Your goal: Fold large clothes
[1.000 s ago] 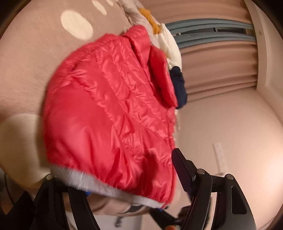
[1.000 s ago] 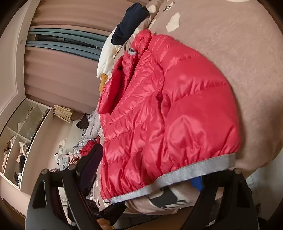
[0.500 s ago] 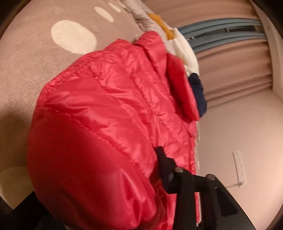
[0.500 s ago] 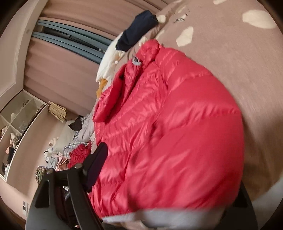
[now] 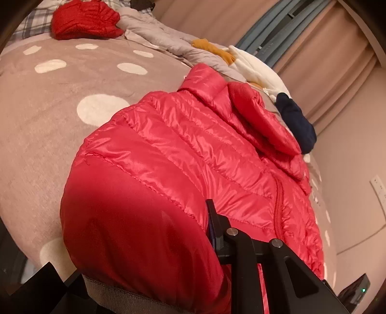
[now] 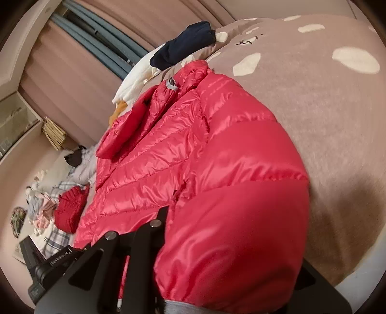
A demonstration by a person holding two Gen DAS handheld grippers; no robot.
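Note:
A shiny red puffer jacket (image 5: 193,149) lies front up on the dotted brown bed cover (image 5: 48,108), its collar pointing away. My left gripper (image 5: 154,229) is at the jacket's lower edge, jaws closing with the hem bunched between them. Only one finger (image 5: 213,217) shows; the fabric hides the other. In the right wrist view the same jacket (image 6: 205,135) bulges over my right gripper (image 6: 229,241), whose jaws are also closing on the hem. One finger (image 6: 161,217) is visible and the grey hem band (image 6: 183,306) runs below it.
Beyond the collar lie a navy garment (image 5: 294,120), a white one (image 5: 255,70) and a grey quilt (image 5: 164,38). A red knit (image 5: 84,21) sits at the far end. Curtains (image 6: 72,79) and a loose clothes pile (image 6: 45,210) flank the bed.
Both grippers went from wide open around the grey hem to closed on it. The lower edge of the jacket has risen and bunched towards the cameras. The left view has tilted up.

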